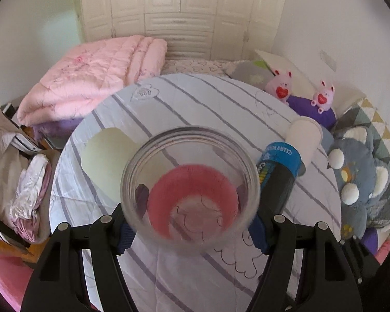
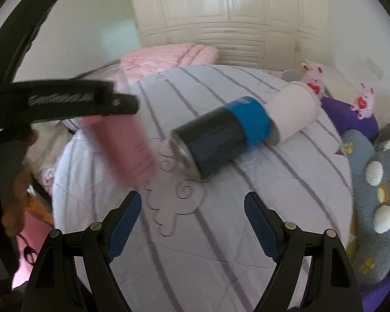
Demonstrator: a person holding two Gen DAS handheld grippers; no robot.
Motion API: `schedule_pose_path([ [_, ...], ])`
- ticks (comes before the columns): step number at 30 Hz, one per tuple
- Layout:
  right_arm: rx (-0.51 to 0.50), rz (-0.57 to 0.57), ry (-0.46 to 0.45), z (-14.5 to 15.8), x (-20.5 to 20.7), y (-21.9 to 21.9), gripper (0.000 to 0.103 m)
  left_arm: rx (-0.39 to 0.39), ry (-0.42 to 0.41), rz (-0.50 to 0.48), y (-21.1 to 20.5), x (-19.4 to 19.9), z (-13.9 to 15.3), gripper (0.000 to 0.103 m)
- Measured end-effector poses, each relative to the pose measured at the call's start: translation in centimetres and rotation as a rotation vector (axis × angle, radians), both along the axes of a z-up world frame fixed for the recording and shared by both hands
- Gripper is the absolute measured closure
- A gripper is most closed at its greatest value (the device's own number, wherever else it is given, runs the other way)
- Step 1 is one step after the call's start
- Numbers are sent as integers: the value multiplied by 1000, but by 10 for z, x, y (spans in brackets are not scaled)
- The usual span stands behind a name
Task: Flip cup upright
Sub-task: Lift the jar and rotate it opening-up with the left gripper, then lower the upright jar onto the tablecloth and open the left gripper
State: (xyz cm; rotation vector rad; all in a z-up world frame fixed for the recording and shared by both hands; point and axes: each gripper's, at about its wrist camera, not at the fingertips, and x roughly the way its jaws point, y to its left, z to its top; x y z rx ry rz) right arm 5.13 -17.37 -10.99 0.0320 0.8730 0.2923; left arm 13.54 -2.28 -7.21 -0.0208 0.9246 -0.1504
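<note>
Cup (image 1: 191, 195) mouth toward camera, clamped by left gripper (image 1: 191, 230), right gripper (image 2: 192, 225) agape

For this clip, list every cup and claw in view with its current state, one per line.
Pink cup: gripped by the left claw, lifted off the table, mouth toward that camera.
Black and blue cup: on its side on the table.
White cup: on its side.
Pale cup: orientation unclear.
Right claw: open, empty.
</note>
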Motion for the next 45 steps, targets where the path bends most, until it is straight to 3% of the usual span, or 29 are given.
schedule_pose_path([
  [4, 18, 50, -7, -1, 6, 13, 20, 5, -12, -1, -3, 4, 1, 32],
  [8, -2, 29, -18, -5, 19, 21, 20, 32, -33, -2, -7, 10, 2, 32],
  [22, -20, 11, -20, -6, 48, 26, 20, -27, -52, 10, -10, 31, 0, 32],
  [39, -42, -21, -35, -7, 42, 26, 20, -7, -38, -49, -13, 17, -8, 31],
  [42, -50, -24, -39, -6, 38, 26, 20, 6, -44, -61, -14, 13, -7, 27],
  [45, -49, -28, -40, -4, 35, 26, 20, 18, -51, -64, -15, 10, -4, 11],
])
